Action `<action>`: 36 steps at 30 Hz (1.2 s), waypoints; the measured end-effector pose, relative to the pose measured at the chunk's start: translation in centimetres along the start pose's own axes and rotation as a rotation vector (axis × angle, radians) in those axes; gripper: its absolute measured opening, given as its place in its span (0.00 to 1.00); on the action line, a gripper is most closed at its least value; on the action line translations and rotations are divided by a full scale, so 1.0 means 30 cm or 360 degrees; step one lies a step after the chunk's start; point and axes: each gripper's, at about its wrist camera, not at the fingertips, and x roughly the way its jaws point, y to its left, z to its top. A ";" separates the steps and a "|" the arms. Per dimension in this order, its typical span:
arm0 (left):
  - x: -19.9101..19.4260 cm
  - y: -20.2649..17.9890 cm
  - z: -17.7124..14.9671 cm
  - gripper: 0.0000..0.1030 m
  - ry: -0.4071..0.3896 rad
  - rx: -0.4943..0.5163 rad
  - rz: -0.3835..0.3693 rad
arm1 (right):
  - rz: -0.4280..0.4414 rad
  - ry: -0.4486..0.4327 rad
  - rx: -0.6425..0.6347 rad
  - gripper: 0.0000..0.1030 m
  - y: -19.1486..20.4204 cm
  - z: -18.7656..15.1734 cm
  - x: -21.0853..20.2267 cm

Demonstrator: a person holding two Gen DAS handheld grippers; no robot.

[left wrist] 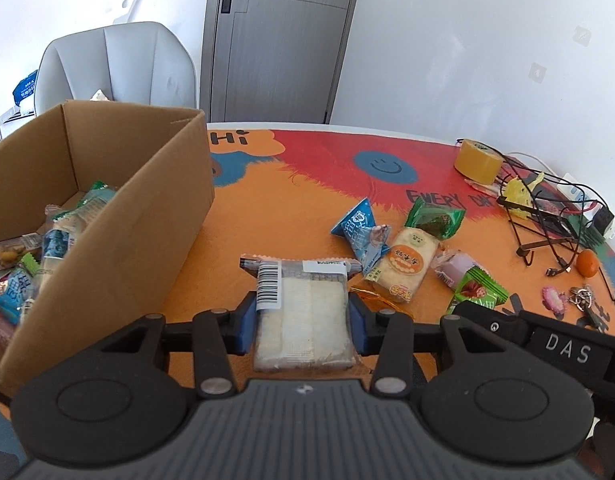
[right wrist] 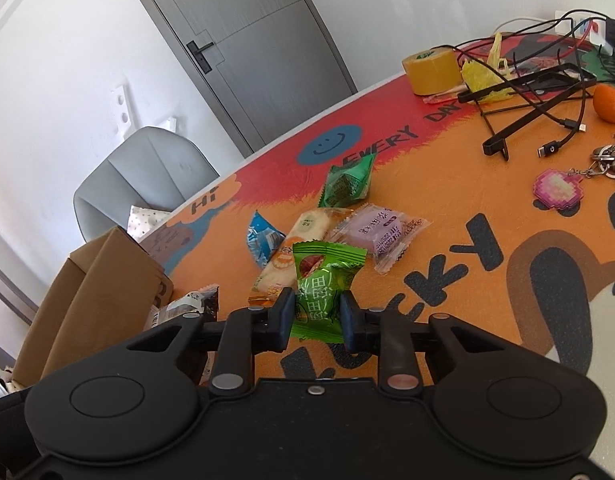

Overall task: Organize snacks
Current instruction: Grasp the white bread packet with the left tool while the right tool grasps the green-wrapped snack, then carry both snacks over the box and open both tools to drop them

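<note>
My left gripper (left wrist: 301, 320) is shut on a clear-wrapped white cake packet (left wrist: 303, 316) with a barcode label, held above the orange mat. To its left stands an open cardboard box (left wrist: 147, 216) with several snack packets inside. My right gripper (right wrist: 316, 314) is shut on a green candy packet (right wrist: 321, 280), its pads pressing the wrapper's sides. Loose on the mat lie a blue triangular packet (left wrist: 357, 230), a rice cracker packet (left wrist: 405, 264), a dark green packet (left wrist: 435, 218) and a purple packet (right wrist: 377, 228).
At the right end of the table lie a roll of tan tape (left wrist: 477, 160), a black wire stand with tangled cables (left wrist: 547, 216), a small orange (left wrist: 587, 264) and keys with a pink charm (right wrist: 557, 190). A grey chair (left wrist: 115, 64) stands behind the box, a grey door (left wrist: 275, 40) beyond.
</note>
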 end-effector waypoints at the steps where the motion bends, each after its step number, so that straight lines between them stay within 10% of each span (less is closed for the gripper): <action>1: -0.013 0.002 0.000 0.43 -0.0010 -0.0001 -0.0004 | 0.0000 -0.0008 0.0000 0.25 0.003 -0.004 -0.009; 36: -0.456 0.188 0.031 0.42 -0.0399 -0.0110 -0.0015 | 0.0140 -0.0267 -0.0189 0.25 0.251 -0.066 -0.321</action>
